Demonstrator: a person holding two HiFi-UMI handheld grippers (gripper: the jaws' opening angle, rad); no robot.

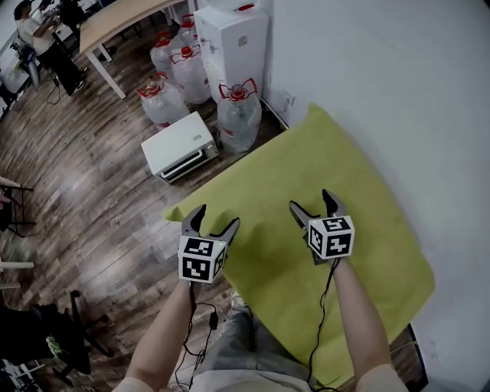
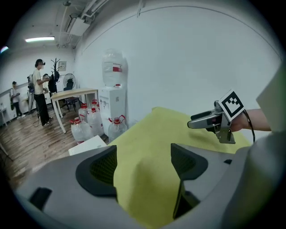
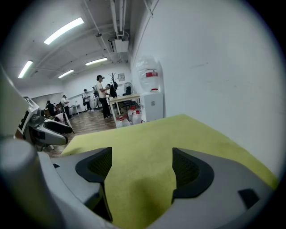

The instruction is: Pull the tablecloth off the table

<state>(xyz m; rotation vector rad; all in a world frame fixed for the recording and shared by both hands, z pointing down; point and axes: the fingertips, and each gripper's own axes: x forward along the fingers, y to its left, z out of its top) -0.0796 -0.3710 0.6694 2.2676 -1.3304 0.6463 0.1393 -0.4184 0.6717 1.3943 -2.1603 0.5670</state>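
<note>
A yellow-green tablecloth (image 1: 306,199) lies spread flat over a table that stands against the white wall. My left gripper (image 1: 217,215) hovers over the cloth's near left edge, jaws open and empty. My right gripper (image 1: 311,200) hangs above the middle of the cloth, also open with nothing between its fingers. In the left gripper view the cloth (image 2: 152,134) shows between the open jaws (image 2: 144,163), with the right gripper (image 2: 210,121) off to the right. In the right gripper view the cloth (image 3: 156,138) fills the gap between the jaws (image 3: 139,167), and the left gripper (image 3: 44,132) is at the left.
Several large water bottles (image 1: 237,115) and a white oven-like box (image 1: 180,145) stand on the wooden floor just past the table's far left corner. A white water dispenser (image 1: 230,42) stands by the wall. Further off are a wooden table (image 1: 115,23) and a person (image 1: 34,38).
</note>
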